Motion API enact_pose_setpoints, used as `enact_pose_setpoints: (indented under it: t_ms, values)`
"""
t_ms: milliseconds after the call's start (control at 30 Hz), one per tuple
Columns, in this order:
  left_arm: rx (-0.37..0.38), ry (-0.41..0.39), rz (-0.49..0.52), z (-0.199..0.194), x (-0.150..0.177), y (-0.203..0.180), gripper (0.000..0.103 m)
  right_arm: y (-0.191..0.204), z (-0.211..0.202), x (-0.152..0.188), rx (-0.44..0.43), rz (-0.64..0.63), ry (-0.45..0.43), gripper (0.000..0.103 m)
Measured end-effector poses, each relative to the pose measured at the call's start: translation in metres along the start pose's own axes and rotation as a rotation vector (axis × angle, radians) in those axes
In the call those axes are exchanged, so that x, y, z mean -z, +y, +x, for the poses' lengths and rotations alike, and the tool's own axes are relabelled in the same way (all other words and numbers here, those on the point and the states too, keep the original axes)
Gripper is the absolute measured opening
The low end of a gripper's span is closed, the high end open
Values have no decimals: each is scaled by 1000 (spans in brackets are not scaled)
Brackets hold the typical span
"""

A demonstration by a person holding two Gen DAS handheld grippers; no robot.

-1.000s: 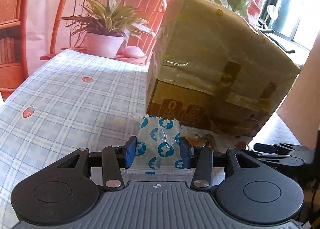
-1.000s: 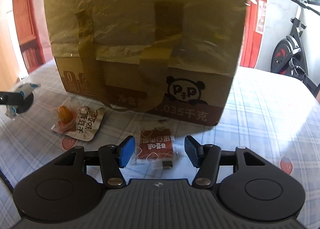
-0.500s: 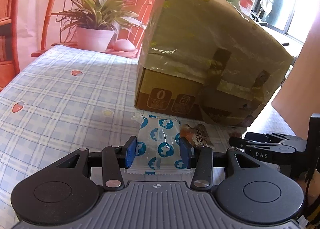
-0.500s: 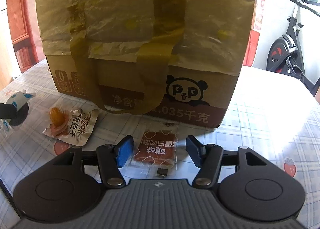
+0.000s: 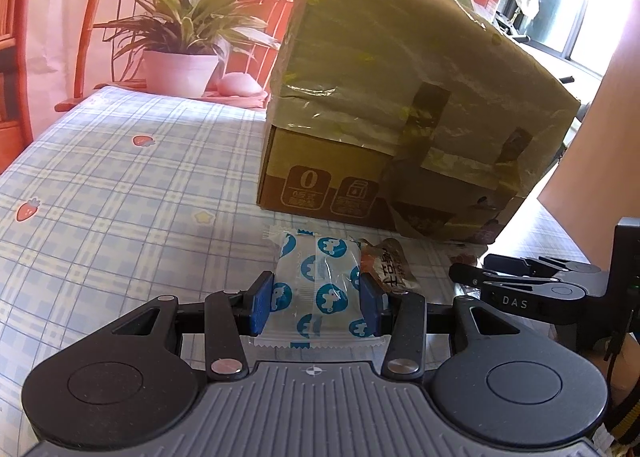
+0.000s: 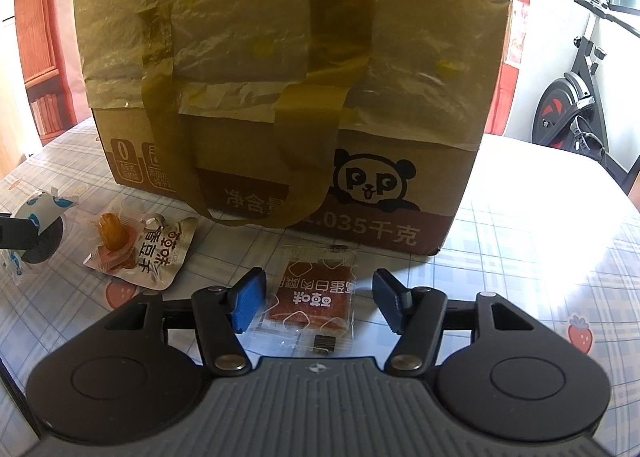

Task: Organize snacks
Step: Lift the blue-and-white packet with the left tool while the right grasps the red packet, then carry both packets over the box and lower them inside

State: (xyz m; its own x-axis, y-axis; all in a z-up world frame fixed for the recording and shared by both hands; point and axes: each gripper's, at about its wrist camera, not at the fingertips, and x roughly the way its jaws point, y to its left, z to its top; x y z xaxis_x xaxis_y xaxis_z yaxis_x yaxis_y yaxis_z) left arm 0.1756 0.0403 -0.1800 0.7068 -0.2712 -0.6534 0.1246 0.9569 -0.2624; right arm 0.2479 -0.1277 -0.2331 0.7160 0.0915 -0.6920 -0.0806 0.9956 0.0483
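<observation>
My left gripper (image 5: 316, 303) is shut on a white snack packet with blue dots (image 5: 318, 289), held just above the tablecloth in front of the cardboard box (image 5: 400, 105). The packet also shows at the far left of the right wrist view (image 6: 42, 209). My right gripper (image 6: 318, 303) is open, its jaws on either side of a red meat-snack packet (image 6: 310, 299) that lies flat on the cloth. A clear packet with an orange snack (image 6: 140, 249) lies left of it and also shows in the left wrist view (image 5: 390, 263). The box (image 6: 288, 97) stands right behind.
The box is wrapped in a yellowish plastic bag with hanging handles (image 6: 256, 193). A potted plant (image 5: 180, 57) and a chair back stand at the table's far edge. An exercise bike (image 6: 576, 97) stands beyond the table on the right. The right gripper shows in the left wrist view (image 5: 520, 285).
Both grippers have drawn back from the box and sunk toward the table. The red packet now lies between the right jaws. The left gripper still holds the dotted packet.
</observation>
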Motion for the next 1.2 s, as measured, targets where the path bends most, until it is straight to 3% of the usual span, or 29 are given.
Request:
enact_pose_setpoints:
  t_ms: [267, 567, 833, 1200]
  values:
    - [12, -3, 7, -2, -1, -4, 48, -4, -12, 3, -18, 24, 14, 44]
    - [32, -15, 18, -6, -2, -8, 48, -16, -43, 8, -31, 116, -42, 42]
    - [43, -85, 87, -17, -16, -18, 48, -24, -74, 8, -27, 143, -102, 42]
    - [171, -234, 156, -59, -75, -45, 48, -38, -142, -37, -57, 195, -336, 42]
